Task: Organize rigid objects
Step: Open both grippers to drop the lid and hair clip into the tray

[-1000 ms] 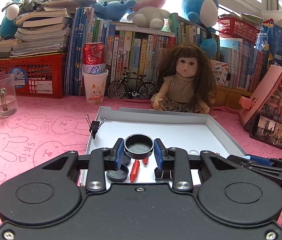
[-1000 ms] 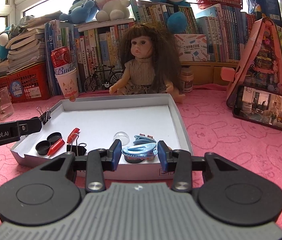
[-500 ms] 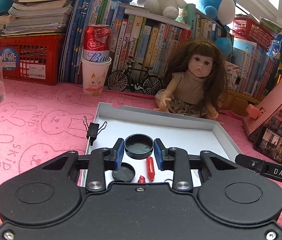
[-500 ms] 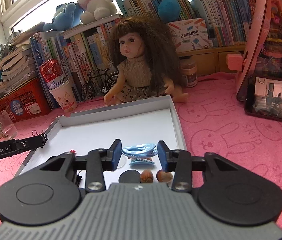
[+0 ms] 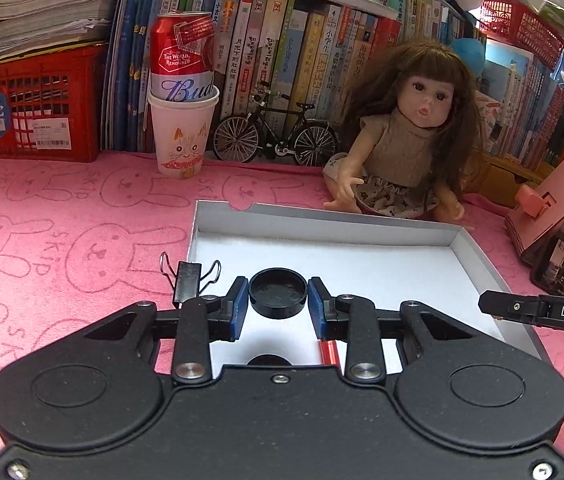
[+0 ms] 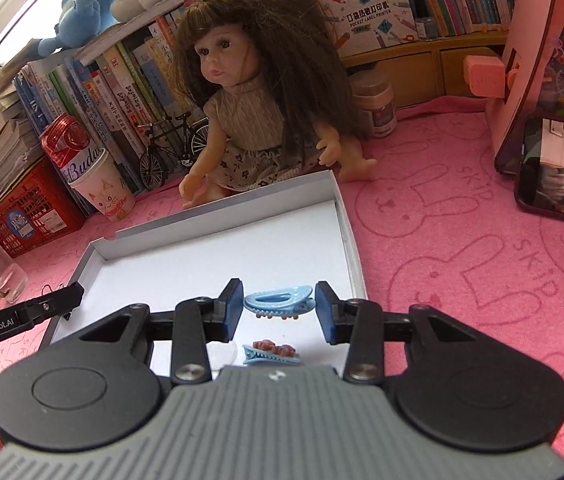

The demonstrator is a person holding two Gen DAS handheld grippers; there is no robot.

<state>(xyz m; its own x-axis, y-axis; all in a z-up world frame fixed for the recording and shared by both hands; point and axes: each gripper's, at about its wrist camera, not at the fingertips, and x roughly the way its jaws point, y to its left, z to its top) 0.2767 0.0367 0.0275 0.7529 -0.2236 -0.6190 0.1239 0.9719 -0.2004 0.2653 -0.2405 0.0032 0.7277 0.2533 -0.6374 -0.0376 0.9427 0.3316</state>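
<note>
A shallow white tray (image 5: pixel 322 225) (image 6: pixel 222 209) lies on the pink rabbit-print mat. My left gripper (image 5: pixel 278 300) is shut on a round black cap (image 5: pixel 278 293), carried over the tray's near left part. Under it lie a second black cap (image 5: pixel 269 359) and a red crayon (image 5: pixel 329 352), both partly hidden. A black binder clip (image 5: pixel 188 280) sits on the tray's left rim. My right gripper (image 6: pixel 280 308) is shut on a light blue hair clip (image 6: pixel 280 305) above the tray's right side. A smaller blue clip with brown flowers (image 6: pixel 270 353) lies below it.
A doll (image 5: pixel 410 140) sits just behind the tray. A paper cup holding a red can (image 5: pixel 182 120), a toy bicycle (image 5: pixel 278 136) and a red basket (image 5: pixel 30 108) line the back. A phone (image 6: pixel 562 168) leans on a pink stand at the right; a glass mug (image 6: pixel 0 276) stands far left.
Both grippers have moved forward over the tray toward the doll, each still holding its object. The loose items in the tray have slipped beneath them and out of sight.
</note>
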